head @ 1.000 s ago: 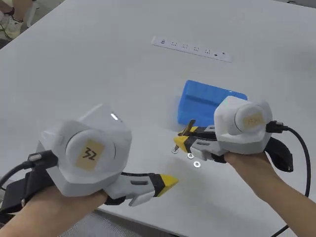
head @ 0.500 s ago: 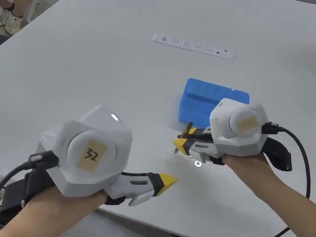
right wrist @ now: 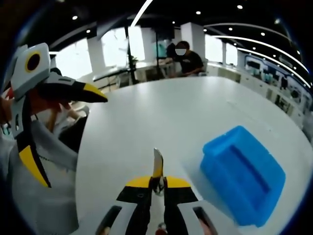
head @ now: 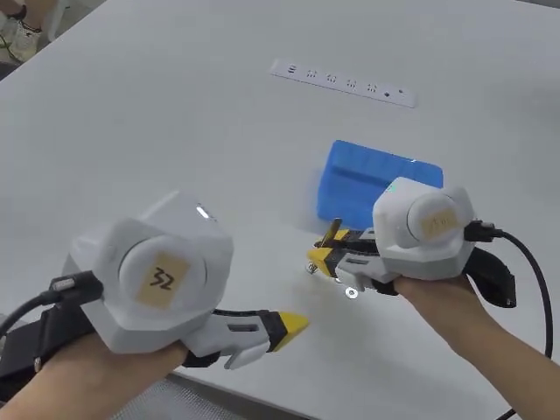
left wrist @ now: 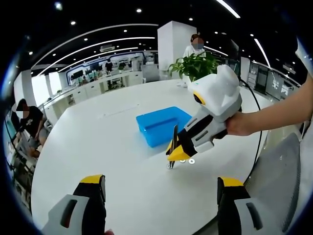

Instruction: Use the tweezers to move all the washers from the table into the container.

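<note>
- Washers (head: pixel 351 292): the one I can make out lies flat on the white surface (head: pixel 175 131), directly under the body of the right tongs (head: pixel 325 259) and just behind their yellow tips. It is a small, bright metal ring with a dark hole, thin and shiny.
- In the left gripper view, pale specks sit on the surface beside the tweezer points. They are too small for me to count.
- My right tongs are clenched on the tweezers (right wrist: pixel 157 164), a slim brass-coloured pair. They stick out ahead of the tips and slope down until the points meet, or nearly meet, the surface.
- I cannot tell whether a washer is already pinched between the points.
- My left tongs (left wrist: pixel 161 183) are released, jaws wide apart with nothing between them. They hang well to the near side of the right tongs.
- The blue container (head: pixel 346 175) sits just beyond the right tongs' tips, open side up.
- I judge the step in hand to be the pick:
  - Lower the points so they straddle one washer's rim.
  - Squeeze gently, since a flat ring will probably skate away if I push it.
  - Lift only once it is clearly gripped.
  - Carry it low across the short gap to the container.
  - Let go inside the walls, not above the rim.
</note>
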`<state>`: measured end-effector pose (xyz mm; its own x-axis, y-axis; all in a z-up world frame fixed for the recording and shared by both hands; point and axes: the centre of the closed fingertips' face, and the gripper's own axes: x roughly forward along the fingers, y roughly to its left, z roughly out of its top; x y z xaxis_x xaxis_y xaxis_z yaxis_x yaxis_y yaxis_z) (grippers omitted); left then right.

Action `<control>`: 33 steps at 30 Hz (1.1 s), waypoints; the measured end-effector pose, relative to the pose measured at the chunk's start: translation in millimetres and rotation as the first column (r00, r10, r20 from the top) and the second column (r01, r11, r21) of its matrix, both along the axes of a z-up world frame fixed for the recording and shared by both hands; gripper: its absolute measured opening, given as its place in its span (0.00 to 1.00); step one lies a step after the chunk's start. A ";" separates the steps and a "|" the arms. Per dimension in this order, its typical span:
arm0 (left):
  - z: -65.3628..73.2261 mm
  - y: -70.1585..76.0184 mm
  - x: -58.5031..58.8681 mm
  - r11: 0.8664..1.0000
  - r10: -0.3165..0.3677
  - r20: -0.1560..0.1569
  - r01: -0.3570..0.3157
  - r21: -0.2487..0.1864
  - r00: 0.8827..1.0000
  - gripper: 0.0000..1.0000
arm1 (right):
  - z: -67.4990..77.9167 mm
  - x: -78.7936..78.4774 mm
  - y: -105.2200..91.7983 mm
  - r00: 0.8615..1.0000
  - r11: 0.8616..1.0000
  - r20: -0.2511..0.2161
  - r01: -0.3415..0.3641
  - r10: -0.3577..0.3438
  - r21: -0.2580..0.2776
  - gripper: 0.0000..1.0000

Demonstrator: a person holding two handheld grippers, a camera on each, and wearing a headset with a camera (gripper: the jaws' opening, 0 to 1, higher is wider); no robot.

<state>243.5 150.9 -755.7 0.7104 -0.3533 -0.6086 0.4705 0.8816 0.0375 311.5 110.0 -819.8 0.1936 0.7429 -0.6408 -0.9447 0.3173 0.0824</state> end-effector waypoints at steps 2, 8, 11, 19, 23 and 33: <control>0.4 0.0 -0.3 1.000 -0.002 0.001 0.002 0.003 1.000 0.97 | 0.1 -0.4 -0.3 1.000 1.000 0.001 0.001 -0.001 -0.001 0.05; 2.4 0.2 -2.0 1.000 -0.006 0.003 0.006 0.012 1.000 0.97 | 0.1 -0.9 -1.3 1.000 1.000 -0.003 0.010 -0.010 -0.007 0.04; 3.5 -0.5 -3.3 1.000 -0.010 0.003 0.010 0.012 1.000 0.96 | -0.2 -0.9 -1.3 1.000 1.000 -0.007 0.008 -0.008 -0.012 0.04; 5.6 -4.8 -7.1 0.999 -0.031 0.001 0.031 0.007 1.000 0.98 | 13.6 -1.9 -2.8 1.000 1.000 0.015 0.003 -0.003 -0.007 0.04; 7.0 -5.6 -7.1 0.999 -0.037 0.006 0.037 0.019 0.999 0.98 | 26.0 0.3 -4.1 0.999 1.000 0.036 0.007 -0.007 0.005 0.04; 11.0 -8.4 -6.7 0.998 -0.058 0.016 0.057 0.014 0.998 0.98 | 50.7 6.7 -4.9 0.996 1.000 0.088 0.000 -0.002 0.021 0.04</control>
<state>236.7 142.5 -744.7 0.6993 -0.3858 -0.6018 0.5196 0.8525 0.0572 318.2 105.0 -769.2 0.2492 0.7557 -0.6056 -0.9483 0.3175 0.0059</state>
